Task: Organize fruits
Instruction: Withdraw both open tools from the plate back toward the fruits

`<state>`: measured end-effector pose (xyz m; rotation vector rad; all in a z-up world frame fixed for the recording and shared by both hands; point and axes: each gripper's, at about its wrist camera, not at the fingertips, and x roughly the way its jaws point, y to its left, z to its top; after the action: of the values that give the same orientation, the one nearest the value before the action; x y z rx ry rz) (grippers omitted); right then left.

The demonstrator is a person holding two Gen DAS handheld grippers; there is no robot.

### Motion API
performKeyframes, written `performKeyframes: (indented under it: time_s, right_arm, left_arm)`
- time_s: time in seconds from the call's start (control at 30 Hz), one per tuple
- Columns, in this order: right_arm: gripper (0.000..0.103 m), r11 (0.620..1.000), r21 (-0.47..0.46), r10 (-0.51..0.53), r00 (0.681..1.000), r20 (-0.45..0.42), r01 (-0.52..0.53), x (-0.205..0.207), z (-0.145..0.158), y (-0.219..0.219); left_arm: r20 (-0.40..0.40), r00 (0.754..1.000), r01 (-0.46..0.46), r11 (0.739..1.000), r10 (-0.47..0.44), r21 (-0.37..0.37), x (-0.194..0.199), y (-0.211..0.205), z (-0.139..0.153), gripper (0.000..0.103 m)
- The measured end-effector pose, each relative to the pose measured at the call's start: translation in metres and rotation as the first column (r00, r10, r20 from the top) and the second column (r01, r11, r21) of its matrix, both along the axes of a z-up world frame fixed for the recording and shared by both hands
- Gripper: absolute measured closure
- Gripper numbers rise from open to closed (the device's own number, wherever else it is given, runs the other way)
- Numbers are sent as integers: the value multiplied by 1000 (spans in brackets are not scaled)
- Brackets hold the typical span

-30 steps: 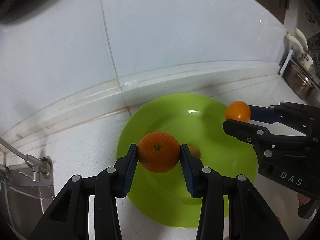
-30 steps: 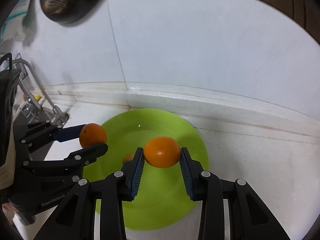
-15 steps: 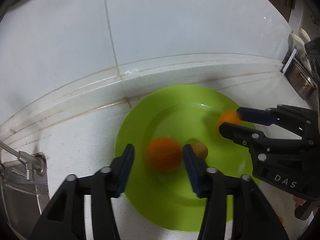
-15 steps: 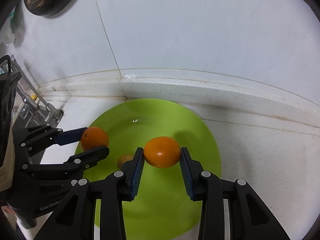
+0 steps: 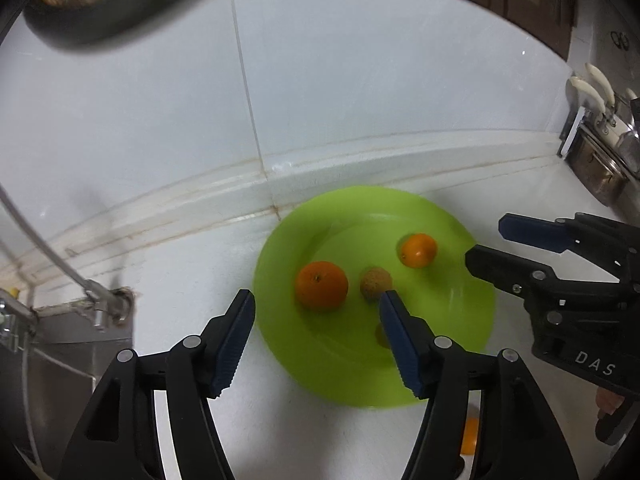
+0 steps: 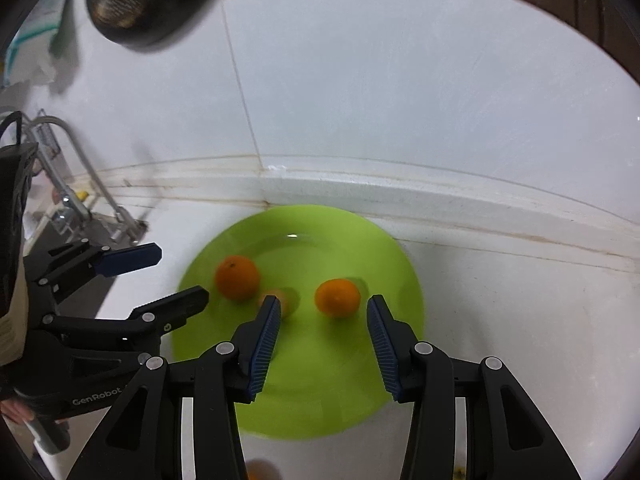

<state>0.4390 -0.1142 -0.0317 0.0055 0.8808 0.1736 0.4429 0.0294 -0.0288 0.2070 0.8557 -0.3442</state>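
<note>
A green plate (image 5: 440,360) (image 6: 320,392) lies on the white counter by the wall. On it are a larger orange (image 5: 321,286) (image 6: 237,278), a smaller orange (image 5: 418,250) (image 6: 337,297) and a small brown fruit (image 5: 375,283) (image 6: 280,300) between them. My left gripper (image 5: 316,304) (image 6: 158,274) is open and empty, above the plate's left side. My right gripper (image 6: 322,310) (image 5: 486,240) is open and empty, above the plate's right side.
A sink (image 5: 52,360) with a metal tap (image 6: 76,184) lies to the left. A dark strainer (image 6: 136,0) hangs on the tiled wall. A metal rack with utensils (image 5: 600,152) stands at the right. Another orange fruit (image 5: 469,436) (image 6: 260,470) lies on the counter in front of the plate.
Both grippers have opened and let go of their oranges, which now lie on the plate. Both grippers have pulled back and up from the plate.
</note>
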Motion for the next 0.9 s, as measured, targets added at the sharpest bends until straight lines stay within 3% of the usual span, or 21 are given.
performKeyframes:
  time_s: [0.07,0.23,0.37,0.63,0.9]
  right_arm:
    - [57,1000,-5,3,1000,30,-3,-11,8,0]
    - [50,1000,9,-5,996,94,4,-44,28,-5]
    - [50,999,33,-14,993,119,10,-69,39,-11]
    - [50,999,35,-33,985,169,27,-117,54,-14]
    - [50,999,44,-41,979,198,33,-154,60,-19]
  left_arm:
    - [33,999,-6,1000,5,11,-13,0,9,33]
    - [110,994,8,999,-12,36,-47,-2,28,32]
    - [141,989,37,999,-40,26,-72,-3,38,28]
    - [190,980,69,997,-64,-21,-116,-5,53,27]
    - [245,965,101,995,-94,-20,-151,-11,58,27]
